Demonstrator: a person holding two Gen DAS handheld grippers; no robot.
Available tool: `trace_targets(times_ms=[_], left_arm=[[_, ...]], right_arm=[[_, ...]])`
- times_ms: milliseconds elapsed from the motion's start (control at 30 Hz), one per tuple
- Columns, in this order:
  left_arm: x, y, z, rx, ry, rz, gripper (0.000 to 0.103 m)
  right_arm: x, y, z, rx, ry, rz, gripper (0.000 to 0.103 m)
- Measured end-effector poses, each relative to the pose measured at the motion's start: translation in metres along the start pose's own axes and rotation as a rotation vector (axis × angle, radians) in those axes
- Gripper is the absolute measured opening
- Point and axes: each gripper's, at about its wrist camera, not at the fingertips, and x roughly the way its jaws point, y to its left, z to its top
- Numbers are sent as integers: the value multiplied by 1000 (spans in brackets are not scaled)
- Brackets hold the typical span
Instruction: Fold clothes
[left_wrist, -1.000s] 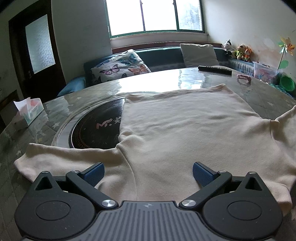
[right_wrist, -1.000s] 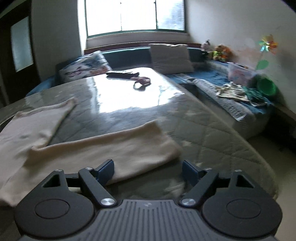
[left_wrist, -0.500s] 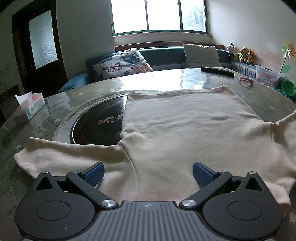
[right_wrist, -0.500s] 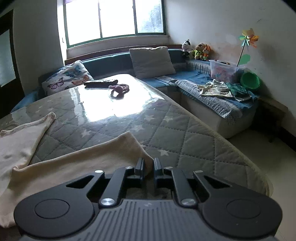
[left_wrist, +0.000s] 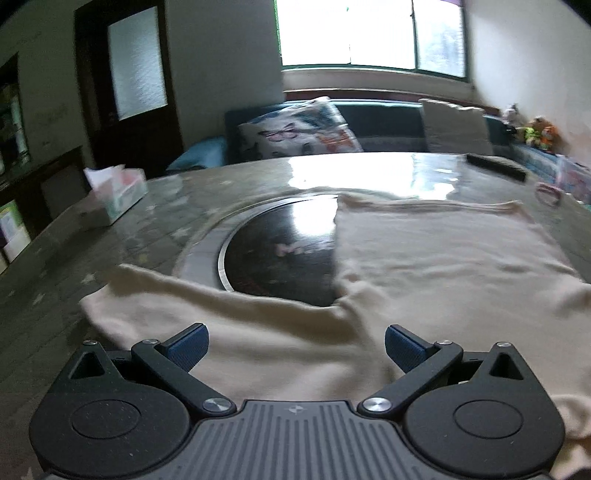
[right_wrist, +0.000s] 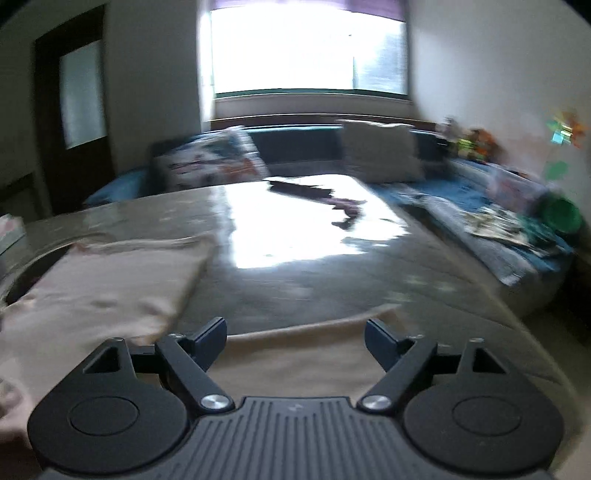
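A cream sweater (left_wrist: 443, 266) lies flat on the round table, its left sleeve (left_wrist: 155, 306) stretched out to the left. My left gripper (left_wrist: 295, 345) hovers open over the shoulder area, nothing between its blue pads. In the right wrist view the sweater's body (right_wrist: 110, 288) is at the left, and the right sleeve (right_wrist: 295, 354) lies on the table under my right gripper (right_wrist: 295, 334). That gripper's jaws are opening, with no cloth pinched between them. Both views are motion-blurred.
A black round hotplate (left_wrist: 280, 251) is partly covered by the sweater. A tissue box (left_wrist: 118, 192) stands far left. A dark remote (right_wrist: 299, 188) and a pink band (right_wrist: 347, 205) lie at the far side. The table edge (right_wrist: 517, 321) drops off on the right, with a sofa beyond.
The right gripper closed at the sleeve's end half a second ago and now stands wide again, its view swung left. The left gripper shifted left over the sleeve, staying open.
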Motion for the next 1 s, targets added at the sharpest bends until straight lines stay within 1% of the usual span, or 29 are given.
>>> trace_targets(times_ms=[67, 167, 400, 533, 633, 733, 933, 1000], left_arm=[[3, 5, -5, 15, 13, 33, 103], [-1, 16, -8, -10, 19, 32, 103], [-13, 29, -17, -9, 11, 60, 103], [-17, 39, -21, -30, 15, 75, 103], [-20, 46, -24, -38, 16, 87, 103], [-22, 53, -25, -46, 20, 100, 103], [-24, 59, -28, -52, 20, 99, 103], [-25, 59, -28, -56, 20, 101, 103]], right_arm=[[3, 18, -1, -48, 3, 55, 92], [7, 42, -3, -115, 13, 116, 99], [8, 101, -4, -264, 35, 277, 100], [8, 136, -15, -384, 46, 348, 100], [7, 154, -29, -468, 69, 382, 100], [-1, 160, -36, -506, 50, 386, 100], [-4, 165, -27, -493, 17, 397, 101], [1, 169, -31, -507, 42, 404, 101]])
